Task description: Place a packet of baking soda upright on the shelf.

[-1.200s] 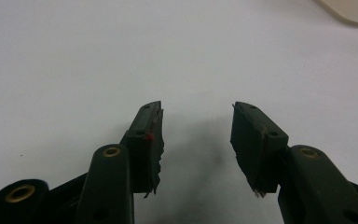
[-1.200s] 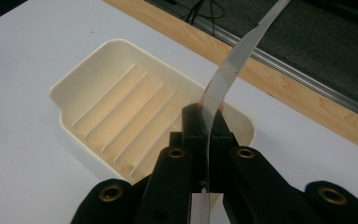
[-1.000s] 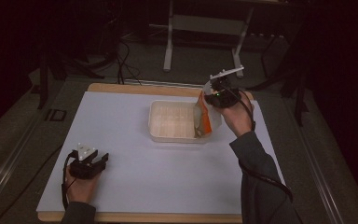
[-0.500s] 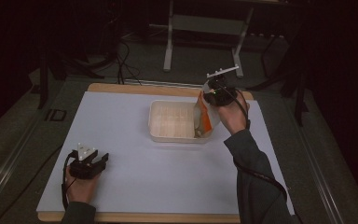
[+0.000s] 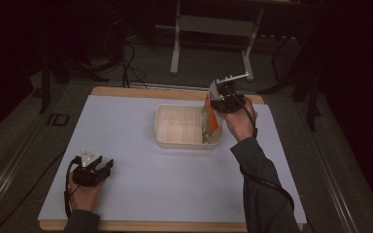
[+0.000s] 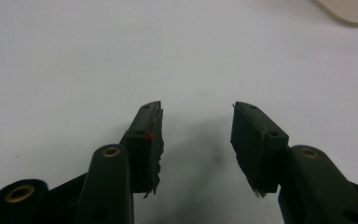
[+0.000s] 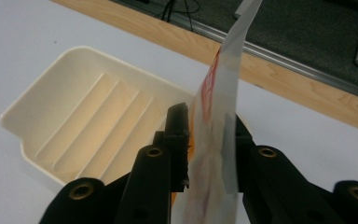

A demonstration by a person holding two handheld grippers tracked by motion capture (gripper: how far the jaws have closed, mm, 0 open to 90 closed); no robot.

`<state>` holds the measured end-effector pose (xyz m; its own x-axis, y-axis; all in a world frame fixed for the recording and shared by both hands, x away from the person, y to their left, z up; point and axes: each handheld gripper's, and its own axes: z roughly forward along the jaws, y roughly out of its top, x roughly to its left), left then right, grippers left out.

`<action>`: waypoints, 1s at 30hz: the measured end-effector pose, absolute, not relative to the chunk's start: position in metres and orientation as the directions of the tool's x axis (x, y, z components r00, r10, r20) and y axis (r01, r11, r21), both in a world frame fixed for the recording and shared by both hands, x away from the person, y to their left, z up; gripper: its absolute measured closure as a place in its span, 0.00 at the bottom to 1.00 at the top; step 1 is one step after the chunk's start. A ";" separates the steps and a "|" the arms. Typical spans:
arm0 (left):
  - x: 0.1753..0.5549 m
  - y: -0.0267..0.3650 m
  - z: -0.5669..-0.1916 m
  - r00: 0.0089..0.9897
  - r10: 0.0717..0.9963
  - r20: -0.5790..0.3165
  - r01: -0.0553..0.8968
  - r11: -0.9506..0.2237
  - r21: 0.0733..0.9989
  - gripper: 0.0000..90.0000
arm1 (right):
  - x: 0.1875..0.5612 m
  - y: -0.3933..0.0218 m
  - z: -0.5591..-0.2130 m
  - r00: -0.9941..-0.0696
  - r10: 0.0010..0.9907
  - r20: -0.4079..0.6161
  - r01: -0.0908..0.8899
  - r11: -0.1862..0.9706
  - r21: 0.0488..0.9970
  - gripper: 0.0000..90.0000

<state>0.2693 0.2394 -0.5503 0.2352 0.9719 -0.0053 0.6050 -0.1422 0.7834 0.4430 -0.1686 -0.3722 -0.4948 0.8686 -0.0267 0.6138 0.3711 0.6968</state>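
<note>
Here, orange-and-white packet (image 7: 216, 154), print unreadable, between right gripper's (image 7: 207, 140) jaws

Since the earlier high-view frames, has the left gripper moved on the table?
No. The left gripper sits at the same spot near the table's front-left corner, jaws open and empty.

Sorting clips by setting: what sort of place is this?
Probably a lab or recording studio: a white-covered table in a dark room, cables on the floor, a metal stand behind.
</note>
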 end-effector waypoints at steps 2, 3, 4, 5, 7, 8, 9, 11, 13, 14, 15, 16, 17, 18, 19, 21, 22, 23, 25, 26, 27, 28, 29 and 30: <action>0.269 0.239 -0.550 0.234 0.972 -0.005 0.605 -0.142 0.784 0.59 | 0.442 -0.169 -0.376 -0.499 0.866 -0.022 0.616 0.373 0.693 0.85; 0.269 0.239 -0.550 0.234 0.972 -0.005 0.604 -0.141 0.784 0.59 | 0.441 -0.170 -0.378 -0.500 0.866 -0.024 0.618 0.376 0.691 0.86; 0.269 0.239 -0.550 0.234 0.972 -0.005 0.604 -0.141 0.784 0.59 | 0.440 -0.170 -0.380 -0.500 0.866 -0.025 0.615 0.376 0.693 0.89; 0.269 0.239 -0.550 0.234 0.972 -0.005 0.604 -0.142 0.784 0.59 | 0.439 -0.170 -0.381 -0.498 0.867 -0.028 0.617 0.377 0.691 0.92; 0.269 0.239 -0.551 0.234 0.972 -0.004 0.605 -0.142 0.784 0.59 | 0.437 -0.171 -0.383 -0.497 0.868 -0.020 0.617 0.369 0.695 0.96; 0.269 0.239 -0.551 0.234 0.972 -0.004 0.604 -0.142 0.784 0.59 | 0.436 -0.171 -0.384 -0.499 0.866 -0.014 0.619 0.368 0.694 0.98; 0.269 0.239 -0.551 0.235 0.972 -0.003 0.604 -0.143 0.784 0.59 | 0.436 -0.171 -0.386 -0.504 0.863 -0.017 0.624 0.378 0.684 0.98; 0.269 0.239 -0.550 0.234 0.972 -0.004 0.604 -0.142 0.784 0.59 | 0.435 -0.170 -0.389 -0.511 0.859 -0.018 0.624 0.385 0.680 0.95; 0.269 0.239 -0.550 0.233 0.972 -0.005 0.604 -0.141 0.784 0.59 | 0.434 -0.170 -0.391 -0.512 0.859 -0.008 0.627 0.380 0.680 0.91; 0.269 0.239 -0.550 0.233 0.972 -0.005 0.603 -0.141 0.785 0.59 | 0.433 -0.170 -0.391 -0.515 0.857 -0.006 0.623 0.379 0.685 0.89; 0.269 0.239 -0.550 0.233 0.973 -0.006 0.603 -0.140 0.786 0.59 | 0.433 -0.171 -0.391 -0.517 0.856 -0.005 0.620 0.379 0.687 0.86; 0.269 0.239 -0.550 0.232 0.973 -0.006 0.603 -0.140 0.786 0.59 | 0.432 -0.171 -0.391 -0.520 0.854 0.000 0.618 0.376 0.691 0.82; 0.269 0.239 -0.550 0.231 0.973 -0.006 0.603 -0.138 0.786 0.59 | 0.430 -0.172 -0.390 -0.523 0.853 0.007 0.615 0.372 0.695 0.79; 0.269 0.239 -0.550 0.231 0.973 -0.006 0.603 -0.139 0.786 0.59 | 0.429 -0.173 -0.389 -0.524 0.852 0.012 0.613 0.367 0.700 0.78; 0.269 0.239 -0.550 0.232 0.973 -0.005 0.603 -0.140 0.785 0.59 | 0.428 -0.174 -0.387 -0.524 0.851 0.016 0.610 0.363 0.704 0.75; 0.269 0.239 -0.550 0.232 0.973 -0.005 0.602 -0.139 0.787 0.59 | 0.425 -0.177 -0.383 -0.521 0.853 0.022 0.604 0.351 0.716 0.71; 0.269 0.239 -0.550 0.232 0.973 -0.004 0.603 -0.140 0.785 0.59 | 0.424 -0.179 -0.381 -0.520 0.853 0.027 0.602 0.345 0.721 0.69; 0.269 0.239 -0.550 0.231 0.973 -0.005 0.602 -0.139 0.786 0.59 | 0.423 -0.181 -0.379 -0.520 0.853 0.031 0.600 0.339 0.724 0.68; 0.269 0.239 -0.550 0.230 0.973 -0.004 0.600 -0.139 0.788 0.59 | 0.420 -0.186 -0.375 -0.520 0.853 0.045 0.594 0.324 0.736 0.65; 0.269 0.239 -0.550 0.230 0.973 -0.004 0.601 -0.139 0.787 0.59 | 0.418 -0.189 -0.373 -0.524 0.850 0.060 0.589 0.311 0.746 0.64; 0.269 0.239 -0.550 0.230 0.973 -0.006 0.601 -0.137 0.787 0.59 | 0.416 -0.193 -0.370 -0.523 0.849 0.077 0.587 0.294 0.754 0.62; 0.269 0.239 -0.550 0.230 0.973 -0.005 0.602 -0.138 0.787 0.59 | 0.414 -0.196 -0.367 -0.524 0.847 0.091 0.583 0.279 0.763 0.61; 0.269 0.239 -0.550 0.230 0.973 -0.004 0.601 -0.139 0.787 0.59 | 0.411 -0.199 -0.364 -0.523 0.846 0.103 0.580 0.264 0.771 0.60; 0.269 0.239 -0.550 0.229 0.973 -0.003 0.600 -0.139 0.788 0.59 | 0.409 -0.202 -0.362 -0.523 0.845 0.112 0.576 0.253 0.778 0.59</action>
